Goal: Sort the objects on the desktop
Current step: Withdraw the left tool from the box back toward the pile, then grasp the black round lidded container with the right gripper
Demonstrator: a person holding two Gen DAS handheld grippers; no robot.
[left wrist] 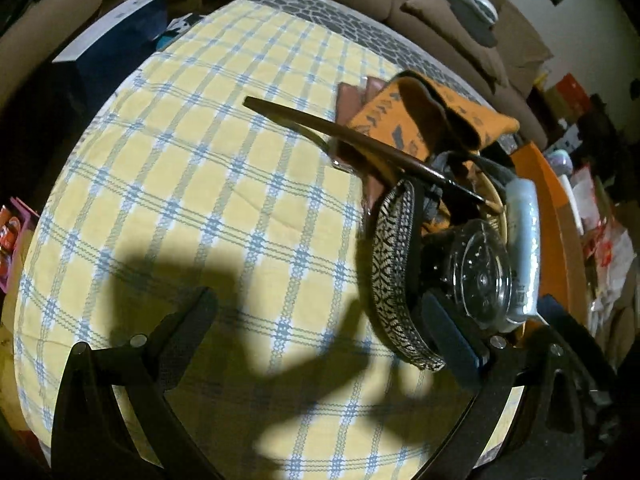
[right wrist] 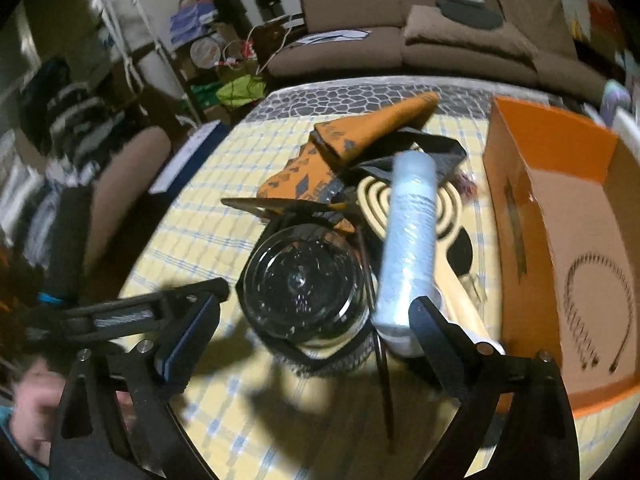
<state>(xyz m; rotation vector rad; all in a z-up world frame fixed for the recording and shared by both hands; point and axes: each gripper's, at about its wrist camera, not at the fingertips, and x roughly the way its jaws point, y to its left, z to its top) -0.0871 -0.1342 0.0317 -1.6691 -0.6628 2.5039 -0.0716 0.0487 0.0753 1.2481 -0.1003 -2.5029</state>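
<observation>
A table covered by a yellow cloth with a blue-and-white check (left wrist: 192,184) carries a tangled heap of things near its right side. The left gripper (left wrist: 320,312) hovers with its jaws spread wide and nothing between them; its left finger is over bare cloth, while its right finger sits just beside a black-and-white woven patterned band (left wrist: 394,268). The right gripper (right wrist: 316,312) is likewise wide open and grips nothing, its fingers flanking the heap from the near side.

Directly between the right gripper's fingers sits a clear round glass jar with a dark base (right wrist: 304,280), and touching it on the right lies a pale blue-white plastic tube (right wrist: 408,236), tilted with its near end close to the right finger. Under the tube lies a cream paddle with dark concentric rings (right wrist: 452,216). Behind, a folded orange cloth with grey arrow marks (right wrist: 360,136) drapes over the pile, and a long dark brown pointed stick (left wrist: 320,128) juts out leftward across it. Another thin dark stick (right wrist: 386,376) leans forward from beneath the jar.

An open orange cardboard box (right wrist: 552,168) stands right of the heap, holding a thin dark toothed headband (right wrist: 624,320). A brown sofa (right wrist: 440,48) runs behind the table, and a dark blue box with a white edge (left wrist: 116,36) sits off the table's far left.
</observation>
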